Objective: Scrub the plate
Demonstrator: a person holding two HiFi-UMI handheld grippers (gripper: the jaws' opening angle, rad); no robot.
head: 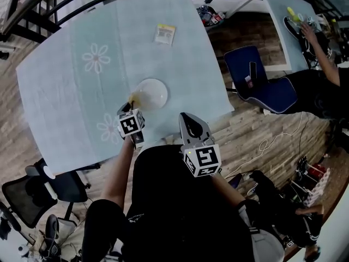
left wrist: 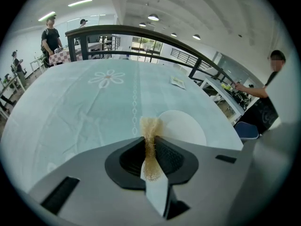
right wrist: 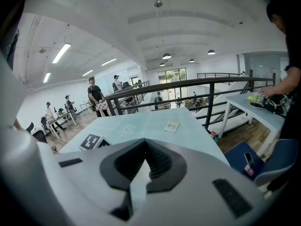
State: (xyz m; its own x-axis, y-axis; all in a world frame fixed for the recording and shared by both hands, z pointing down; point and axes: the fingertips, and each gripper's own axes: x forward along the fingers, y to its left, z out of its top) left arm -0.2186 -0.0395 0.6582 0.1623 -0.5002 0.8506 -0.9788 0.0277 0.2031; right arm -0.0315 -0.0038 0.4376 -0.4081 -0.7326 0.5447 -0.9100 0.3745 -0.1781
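The white plate lies on the pale blue worktop, near its edge closest to you. At the plate's 8 o'clock rim is a tan scrubbing pad. Your left gripper holds it, jaws clamped on the pad so that its frayed end sticks out toward the plate. Whether the pad actually presses on the rim cannot be told. Your right gripper sits at the plate's 5 o'clock, over the worktop edge and well apart from the plate; its jaws are together with nothing between them. At the plate's 12 o'clock, farther up the worktop, lies a small yellow-and-white packet.
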